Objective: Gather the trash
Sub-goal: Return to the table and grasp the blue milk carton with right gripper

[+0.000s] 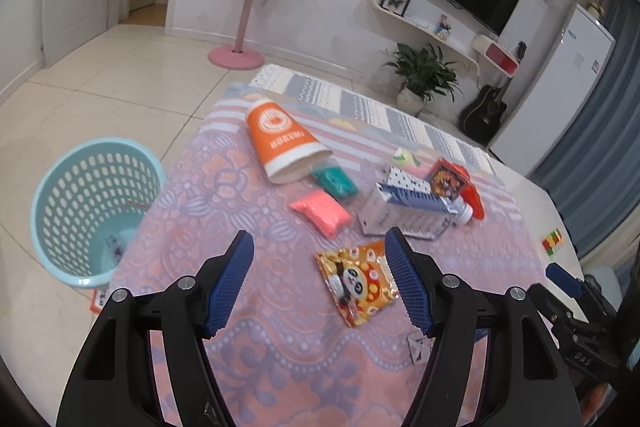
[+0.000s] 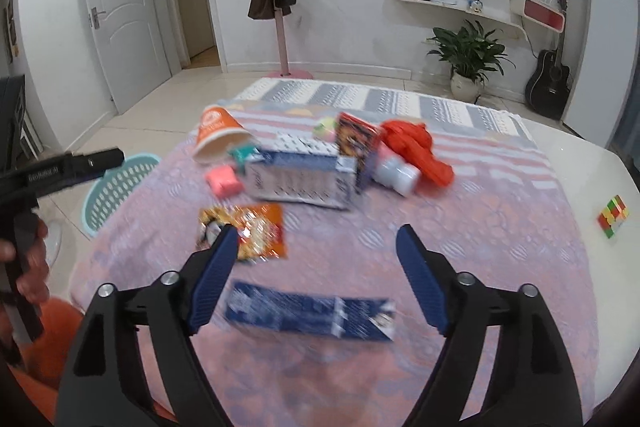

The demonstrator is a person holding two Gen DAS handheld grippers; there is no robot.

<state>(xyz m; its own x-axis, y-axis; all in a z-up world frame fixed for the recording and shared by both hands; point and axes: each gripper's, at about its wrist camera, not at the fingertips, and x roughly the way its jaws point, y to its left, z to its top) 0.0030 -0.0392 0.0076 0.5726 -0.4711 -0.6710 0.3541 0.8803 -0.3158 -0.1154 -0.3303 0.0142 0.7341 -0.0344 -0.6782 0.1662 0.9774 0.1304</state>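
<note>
While our left gripper (image 1: 320,247) and right gripper (image 2: 316,243) both hang spread and empty above the table, most trash remains: the panda wrapper (image 1: 356,283) nearest the teal bin (image 1: 96,211), the orange cup (image 1: 280,143) and boxes beyond it. The bin seems to hold only a scrap or two.

Glossy foil snack wrapper (image 1: 357,282), perforated plastic basket (image 1: 96,203)
</note>
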